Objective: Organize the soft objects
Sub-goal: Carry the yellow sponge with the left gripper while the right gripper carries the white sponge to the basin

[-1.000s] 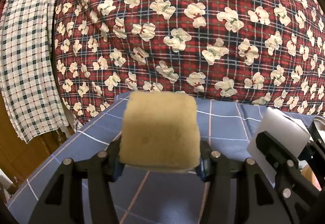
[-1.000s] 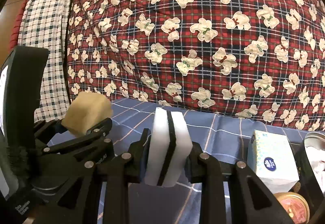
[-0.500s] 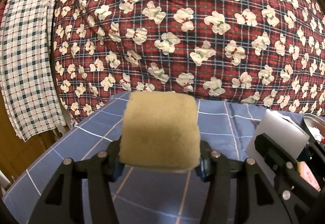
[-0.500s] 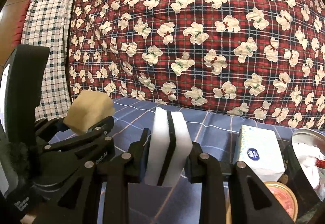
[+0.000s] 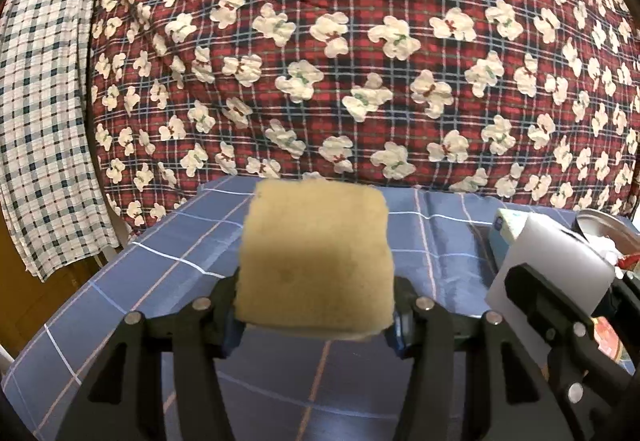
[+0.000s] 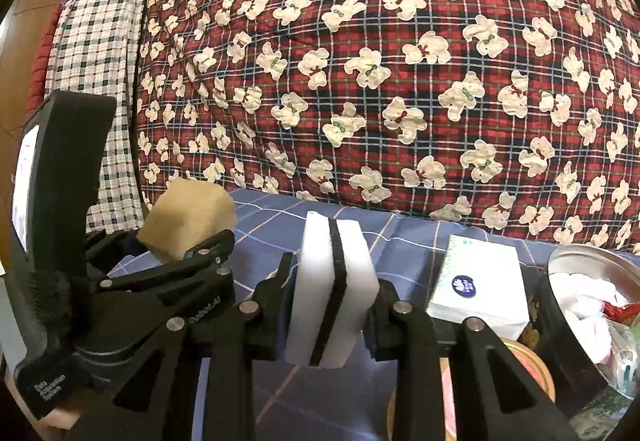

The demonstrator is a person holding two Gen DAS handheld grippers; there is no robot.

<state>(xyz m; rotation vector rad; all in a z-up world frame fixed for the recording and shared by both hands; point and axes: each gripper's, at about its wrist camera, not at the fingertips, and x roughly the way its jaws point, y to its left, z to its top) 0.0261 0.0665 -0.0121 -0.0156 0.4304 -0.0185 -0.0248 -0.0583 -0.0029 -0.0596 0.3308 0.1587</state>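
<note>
My left gripper [image 5: 316, 317] is shut on a tan sponge [image 5: 316, 257] and holds it above the blue checked tablecloth [image 5: 160, 273]. It also shows at the left of the right wrist view, where the tan sponge [image 6: 186, 219] sits between its fingers. My right gripper [image 6: 330, 317] is shut on a white sponge with a black middle layer [image 6: 332, 289], held upright above the cloth. That white sponge [image 5: 552, 261] shows at the right of the left wrist view.
A white and blue tissue box [image 6: 478, 287] lies on the cloth to the right. A metal bowl [image 6: 576, 261] with white cloth stands at far right. A pink-lidded round tin [image 6: 532, 373] sits below it. A red teddy-print quilt [image 6: 400, 61] hangs behind.
Both grippers have tilted or moved a little so that more of the table shows; the tissue box and bowl have shifted up in view. The holds on both sponges are the same.
</note>
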